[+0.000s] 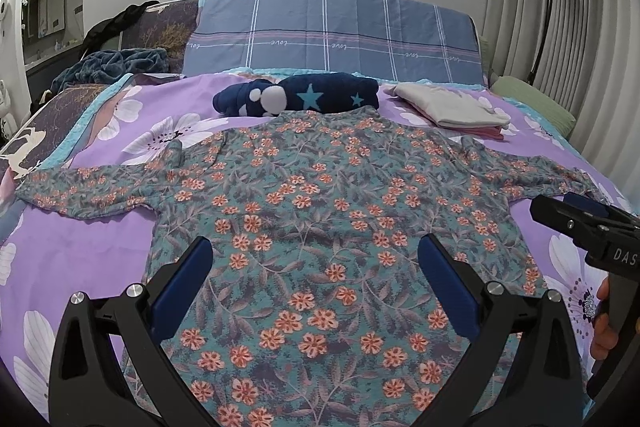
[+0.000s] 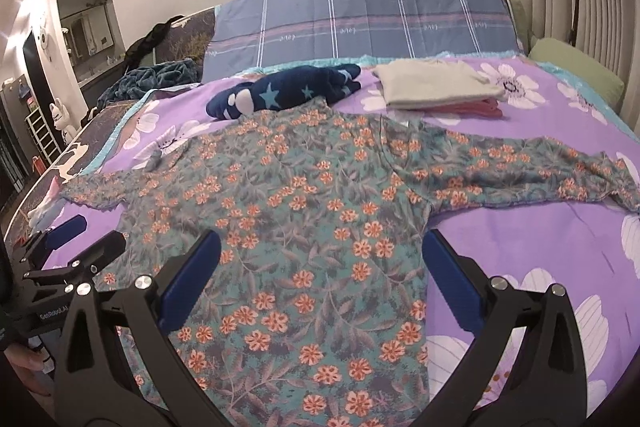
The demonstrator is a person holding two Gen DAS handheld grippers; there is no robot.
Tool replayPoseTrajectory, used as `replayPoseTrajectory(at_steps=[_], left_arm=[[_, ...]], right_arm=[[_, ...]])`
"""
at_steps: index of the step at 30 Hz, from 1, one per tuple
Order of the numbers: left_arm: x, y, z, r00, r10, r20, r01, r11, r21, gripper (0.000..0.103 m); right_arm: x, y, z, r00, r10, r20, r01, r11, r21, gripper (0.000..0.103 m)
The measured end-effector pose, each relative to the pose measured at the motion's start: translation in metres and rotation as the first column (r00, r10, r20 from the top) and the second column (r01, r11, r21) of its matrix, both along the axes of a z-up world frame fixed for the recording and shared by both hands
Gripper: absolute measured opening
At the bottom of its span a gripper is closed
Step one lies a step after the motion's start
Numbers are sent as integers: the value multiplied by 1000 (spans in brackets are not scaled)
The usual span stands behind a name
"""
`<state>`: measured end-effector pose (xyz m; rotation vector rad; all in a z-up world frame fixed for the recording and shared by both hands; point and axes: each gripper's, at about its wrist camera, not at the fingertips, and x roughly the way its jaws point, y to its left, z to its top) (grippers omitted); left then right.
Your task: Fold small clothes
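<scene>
Floral shirt point(image 1: 320, 211) lies spread flat across frame centre on the bed point(image 1: 104, 243); left hand-held gripper point(image 1: 316, 267) and right hand-held gripper point(image 2: 320, 259) hover spread, empty. Risk: pinching bedsheet with fabric.

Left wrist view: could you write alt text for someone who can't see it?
A floral shirt lies flat on a purple bedspread, sleeves spread wide, with the left gripper open above its lower half. Behind the collar sit a navy star-print bundle and folded clothes; the right gripper enters at the right edge.
</scene>
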<state>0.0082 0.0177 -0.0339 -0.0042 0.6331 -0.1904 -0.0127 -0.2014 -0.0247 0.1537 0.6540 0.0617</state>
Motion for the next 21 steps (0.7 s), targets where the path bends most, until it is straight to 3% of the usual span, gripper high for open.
replayPoseTrajectory(at_steps=[8, 12, 21], left_arm=[[4, 5, -5, 1000, -2, -6, 2, 1000, -10, 102], [5, 7, -6, 1000, 4, -4, -4, 1000, -12, 102], [10, 11, -10, 1000, 17, -20, -17, 1000, -15, 102]], right_arm=[[2, 8, -1, 1000, -26, -4, 26, 999, -26, 101], [6, 9, -3, 1000, 3, -29, -2, 1000, 11, 101], [12, 16, -8, 998, 31, -49, -32, 999, -26, 101]])
